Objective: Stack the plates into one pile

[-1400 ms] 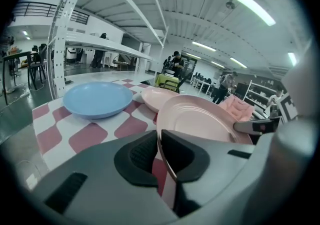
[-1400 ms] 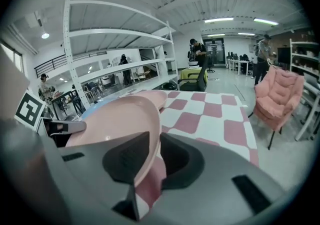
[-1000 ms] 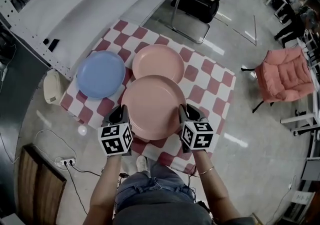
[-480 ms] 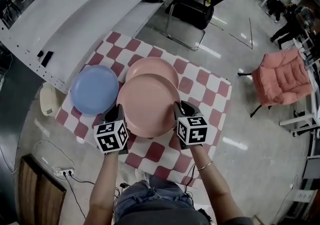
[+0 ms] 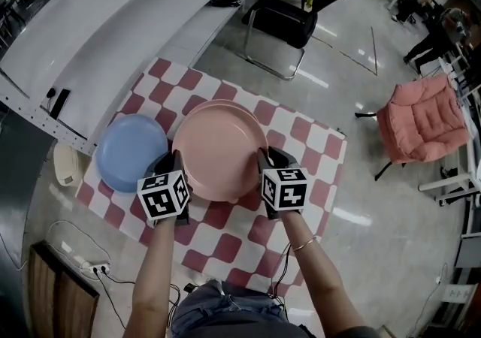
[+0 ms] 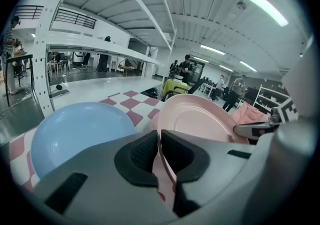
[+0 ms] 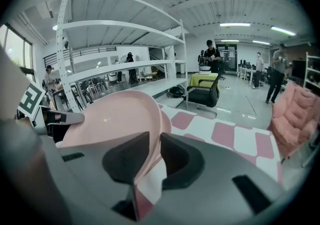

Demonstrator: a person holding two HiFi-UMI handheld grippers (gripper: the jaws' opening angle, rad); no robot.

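A large pink plate hangs over a second pink plate, of which only the far rim shows. My left gripper is shut on the held plate's left rim. My right gripper is shut on its right rim. In the left gripper view the pink plate fills the middle, with the right gripper's tip past it. A blue plate lies flat on the checked cloth to the left, also in the left gripper view.
The red-and-white checked cloth covers a small table. White shelving runs along the far left. A black chair stands beyond the table and a pink armchair to the right. A power strip lies on the floor.
Both grippers have carried the large pink plate away from me, until it covers almost all of the second pink plate. The blue plate has not moved.
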